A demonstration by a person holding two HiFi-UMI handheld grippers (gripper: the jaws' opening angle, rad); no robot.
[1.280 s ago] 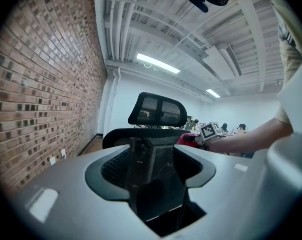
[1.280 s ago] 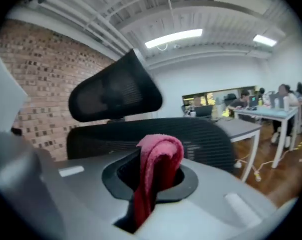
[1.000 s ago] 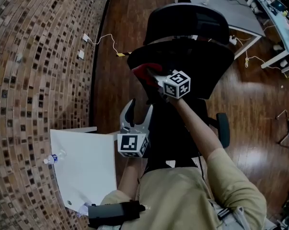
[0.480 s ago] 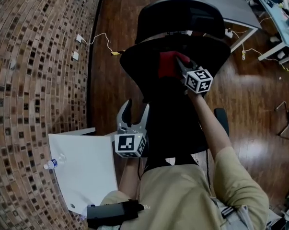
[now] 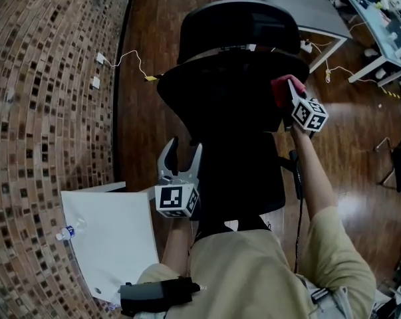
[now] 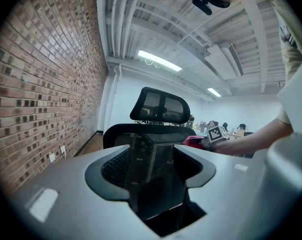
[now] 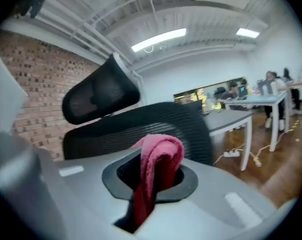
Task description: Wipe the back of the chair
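Brick wall (image 5: pixel 47 78) lines the left of the scene, with a white surface (image 5: pixel 114 238) below it. Beside the chair's lower part, the left tongs (image 5: pixel 184 153) stand apart and hold nothing. The black mesh chair back (image 5: pixel 233 92) fills the centre beneath its headrest (image 5: pixel 237 28). At its right edge, the right tongs (image 5: pixel 288 95) clamp a red cloth (image 5: pixel 278 85) against the mesh. A good wipe here likely calls for light, even pressure, the cloth flat to the mesh, and overlapping passes across the full width.
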